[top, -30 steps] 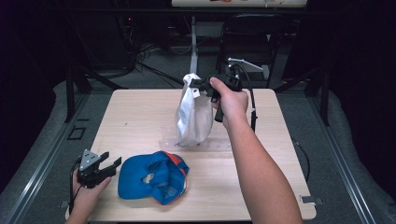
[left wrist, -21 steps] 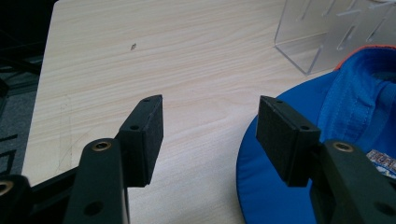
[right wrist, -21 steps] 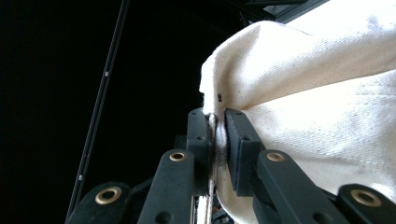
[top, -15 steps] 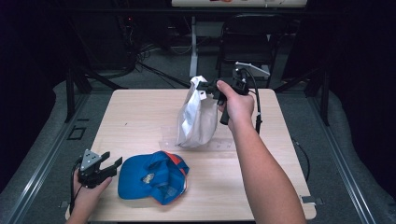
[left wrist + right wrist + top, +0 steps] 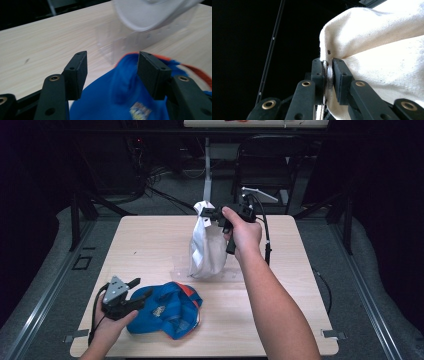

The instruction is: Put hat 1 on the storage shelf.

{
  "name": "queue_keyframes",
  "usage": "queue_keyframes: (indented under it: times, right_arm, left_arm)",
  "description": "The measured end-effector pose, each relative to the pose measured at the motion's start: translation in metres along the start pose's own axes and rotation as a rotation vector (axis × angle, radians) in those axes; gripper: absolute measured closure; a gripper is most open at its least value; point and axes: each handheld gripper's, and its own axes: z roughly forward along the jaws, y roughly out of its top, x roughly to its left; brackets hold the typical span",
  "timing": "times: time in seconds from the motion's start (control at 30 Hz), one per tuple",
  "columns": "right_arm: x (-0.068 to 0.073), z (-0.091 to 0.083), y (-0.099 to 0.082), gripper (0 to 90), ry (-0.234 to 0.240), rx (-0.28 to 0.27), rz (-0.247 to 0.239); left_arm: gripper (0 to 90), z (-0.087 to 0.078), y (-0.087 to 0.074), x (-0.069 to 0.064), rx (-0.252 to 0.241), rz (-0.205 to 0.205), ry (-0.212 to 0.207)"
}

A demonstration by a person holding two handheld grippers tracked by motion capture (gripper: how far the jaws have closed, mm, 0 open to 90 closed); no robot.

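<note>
Right gripper clenched on top edge of white cloth bag, bag hanging upright, bottom touching light wooden desk mid-far. Risk: thin pinch at hem (fabric barely between jaws) may slip, bag slumps onto clear plastic sheet. Left gripper jaws apart, empty, over blue-and-orange cap at near edge. Cap's front patch blurred, unreadable; no other writing.
</note>
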Motion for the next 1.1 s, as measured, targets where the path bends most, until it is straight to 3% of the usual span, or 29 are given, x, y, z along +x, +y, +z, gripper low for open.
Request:
queue_keyframes:
  times: [0.07,0.1,0.17,0.23,0.27,0.4,0.5,0.67,0.9,1.0,1.1]
  right_arm:
    - [0.003,0.004,-0.001,80.0,0.013,-0.001,0.0]
    - [0.003,0.004,-0.001,80.0,0.013,-0.001,0.0]
    - [0.004,0.008,-0.002,80.0,0.01,0.005,-0.011]
    - [0.005,0.01,-0.002,79.9,0.012,0.008,-0.017]
    - [0.008,0.013,-0.002,79.8,0.013,0.012,-0.018]
    - [0.012,0.018,-0.003,79.6,0.014,0.023,-0.027]
    - [0.014,0.02,-0.004,79.5,0.013,0.03,-0.033]
    - [0.016,0.021,-0.006,79.4,0.012,0.032,-0.039]
    - [0.017,0.016,-0.005,79.7,0.015,0.017,-0.048]
    - [0.017,0.012,-0.004,80.0,0.0,0.013,-0.054]
    - [0.016,0.012,-0.003,80.1,-0.003,0.013,-0.054]
  left_arm:
    - [42.2,0.013,0.016,-0.015,-0.013,0.035,-0.019]
    - [42.2,0.013,0.016,-0.015,-0.013,0.035,-0.019]
    - [43.0,0.03,0.029,-0.032,-0.018,0.08,-0.04]
    - [43.9,0.035,0.032,-0.037,-0.017,0.096,-0.042]
    - [46.3,0.046,0.037,-0.049,-0.002,0.137,-0.053]
    - [54.3,0.062,0.043,-0.062,0.029,0.168,-0.049]
    - [58.8,0.072,0.044,-0.064,0.049,0.158,-0.037]
    - [78.7,0.082,0.043,-0.06,0.069,0.156,-0.046]
    - [83.3,0.079,0.041,-0.051,0.051,0.166,-0.077]
    - [83.4,0.078,0.04,-0.044,0.037,0.15,-0.119]
    - [83.5,0.079,0.04,-0.04,0.033,0.151,-0.133]
